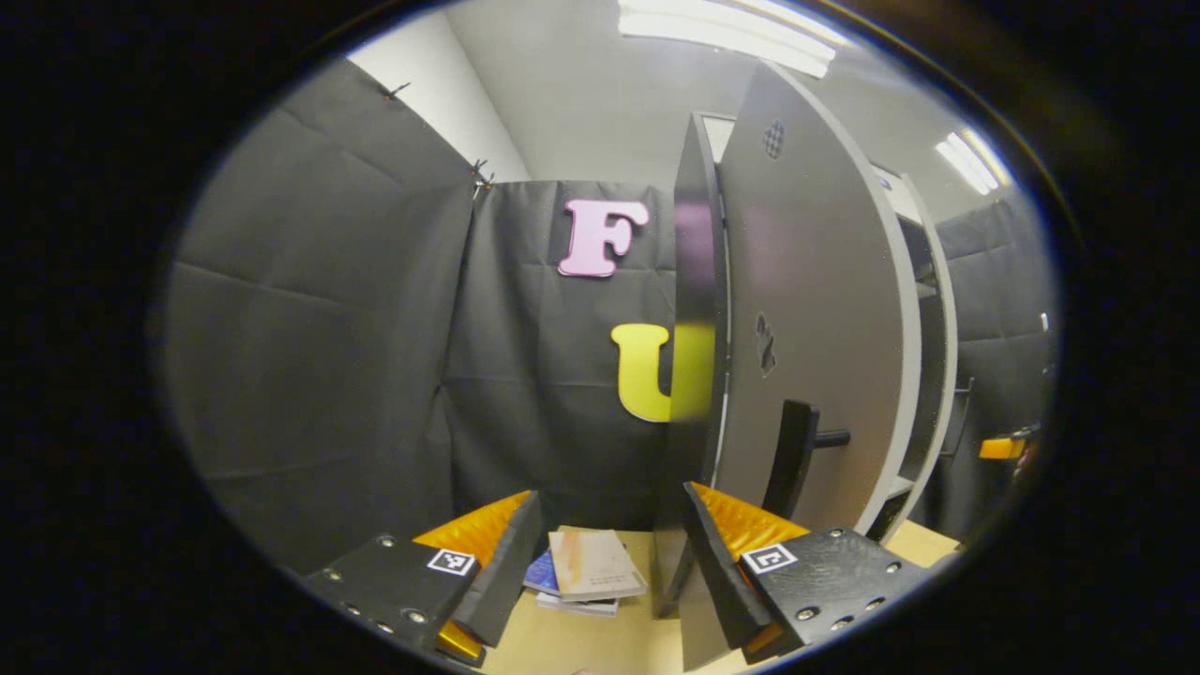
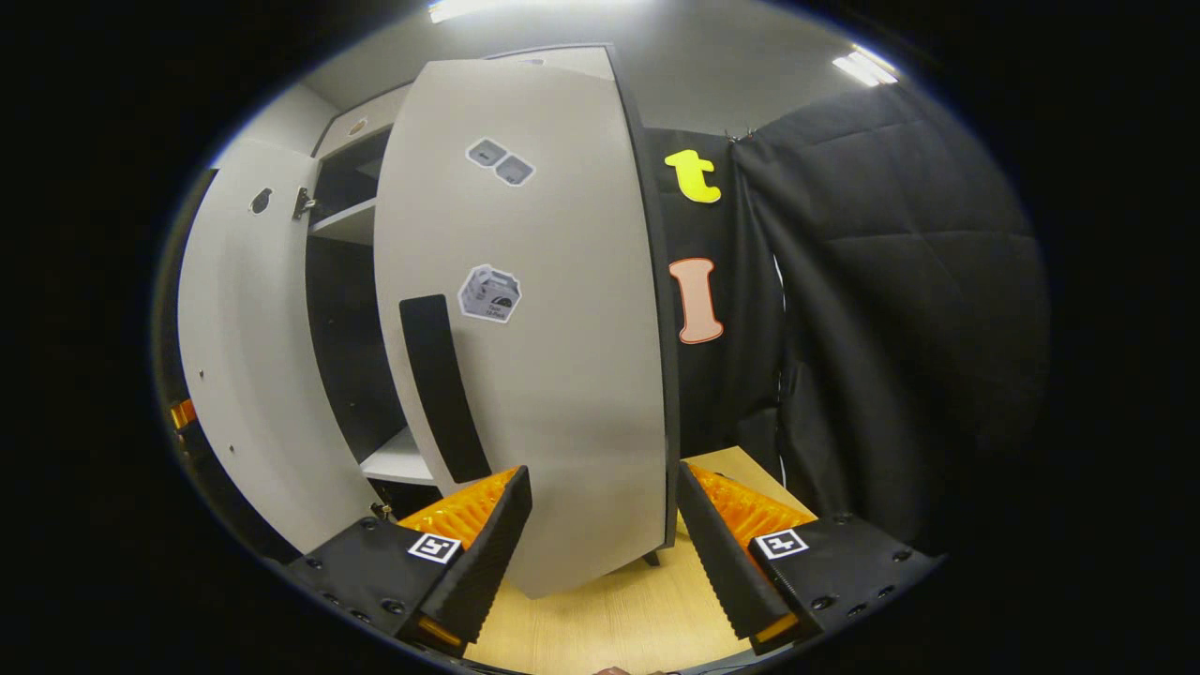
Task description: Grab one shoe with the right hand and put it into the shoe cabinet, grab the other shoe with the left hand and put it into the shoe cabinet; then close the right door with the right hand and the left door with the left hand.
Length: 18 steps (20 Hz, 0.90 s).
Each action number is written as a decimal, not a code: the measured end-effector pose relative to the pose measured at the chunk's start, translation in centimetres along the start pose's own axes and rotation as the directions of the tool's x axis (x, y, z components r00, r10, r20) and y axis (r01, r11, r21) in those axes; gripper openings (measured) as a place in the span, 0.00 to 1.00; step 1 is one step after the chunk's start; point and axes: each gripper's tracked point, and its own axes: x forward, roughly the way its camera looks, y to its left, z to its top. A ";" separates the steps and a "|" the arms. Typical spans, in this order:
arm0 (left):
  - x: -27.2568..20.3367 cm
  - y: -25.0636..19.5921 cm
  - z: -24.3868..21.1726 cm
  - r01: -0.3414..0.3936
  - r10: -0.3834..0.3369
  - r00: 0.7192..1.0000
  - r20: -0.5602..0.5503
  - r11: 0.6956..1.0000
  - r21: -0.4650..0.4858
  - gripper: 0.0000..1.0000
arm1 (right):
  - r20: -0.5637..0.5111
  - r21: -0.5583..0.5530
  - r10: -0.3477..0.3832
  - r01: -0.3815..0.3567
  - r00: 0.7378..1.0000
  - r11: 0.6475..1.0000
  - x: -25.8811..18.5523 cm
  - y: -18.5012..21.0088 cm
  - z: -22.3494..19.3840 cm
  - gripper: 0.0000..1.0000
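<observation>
With both doors ajar, door closing is judged in hand. The right gripper point(image 2: 600, 534), fingers apart, faces the right door point(image 2: 534, 328); the left gripper point(image 1: 609, 553), also apart, faces the left door point(image 1: 806, 328). A push is needed. No shoes are seen.

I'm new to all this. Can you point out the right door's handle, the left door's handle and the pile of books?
right door handle point(image 2: 441, 389), right gripper view, mid bar
left door handle point(image 1: 792, 457), left gripper view, upright bar
books point(image 1: 591, 562), left gripper view, top cover
</observation>
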 end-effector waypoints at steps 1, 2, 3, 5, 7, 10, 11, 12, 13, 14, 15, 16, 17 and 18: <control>0.6 -0.5 0.2 0.014 -0.014 1.000 0.001 1.000 0.004 0.94 | -0.003 -0.003 0.005 -0.005 1.000 1.000 -0.2 0.3 -0.2 0.98; 1.3 -1.0 0.5 0.032 -0.032 0.999 0.001 0.999 0.015 0.94 | -0.006 -0.004 0.008 -0.008 1.000 1.000 -0.2 0.4 -0.5 0.98; 1.8 -1.8 0.7 0.061 -0.061 0.998 0.000 0.998 0.028 0.94 | -0.008 -0.006 0.007 -0.007 1.000 1.000 -0.3 0.3 -0.7 0.98; 2.0 -2.4 1.0 0.092 -0.091 0.996 -0.011 0.994 0.065 0.80 | -0.014 -0.007 -0.001 0.001 1.000 1.000 -0.5 0.0 -1.2 0.98; 2.2 -2.3 0.7 0.094 -0.092 0.995 -0.027 0.993 0.075 0.93 | -0.021 0.004 -0.005 0.005 1.000 1.000 -0.6 -0.4 -1.8 0.98; 1.9 -3.0 0.5 0.087 -0.085 0.996 -0.038 0.995 0.057 0.79 | -0.051 0.034 0.031 -0.030 0.998 0.999 -0.8 0.1 -3.0 0.98; 1.9 -3.3 0.5 0.090 -0.087 0.995 -0.043 0.995 0.053 0.93 | -0.059 0.034 0.035 -0.033 0.998 0.999 -0.8 -0.1 -3.3 0.98; 1.7 -3.9 0.4 0.093 -0.091 0.995 -0.046 0.995 0.048 0.93 | -0.063 0.029 0.035 -0.033 0.997 0.999 -0.9 -0.2 -3.5 0.98; 1.7 -4.6 0.5 0.099 -0.097 0.994 -0.048 0.994 0.044 0.93 | -0.064 0.024 0.035 -0.034 0.997 0.999 -1.0 -0.2 -3.7 0.98; 1.5 -5.4 0.2 0.109 -0.107 0.993 -0.052 0.993 0.038 0.93 | -0.062 0.021 0.037 -0.036 0.997 0.999 -1.0 -0.1 -3.7 0.98; 1.4 -6.4 0.1 0.122 -0.120 0.991 -0.057 0.992 0.032 0.93 | -0.059 0.022 0.042 -0.040 0.997 0.999 -1.2 -0.1 -3.7 0.98; 1.6 -7.5 0.0 0.136 -0.134 0.989 -0.062 0.990 0.028 0.93 | -0.058 0.022 0.048 -0.046 0.997 0.999 -1.2 0.1 -3.7 0.98; 1.7 -8.6 0.0 0.143 -0.141 0.987 -0.070 0.989 0.020 0.86 | -0.059 0.021 0.054 -0.053 0.997 0.998 -1.0 0.2 -3.8 0.98; 2.1 -9.6 -0.2 0.147 -0.146 0.986 -0.082 0.989 0.003 0.93 | -0.060 0.021 0.062 -0.061 0.996 0.998 -1.2 0.4 -3.8 0.98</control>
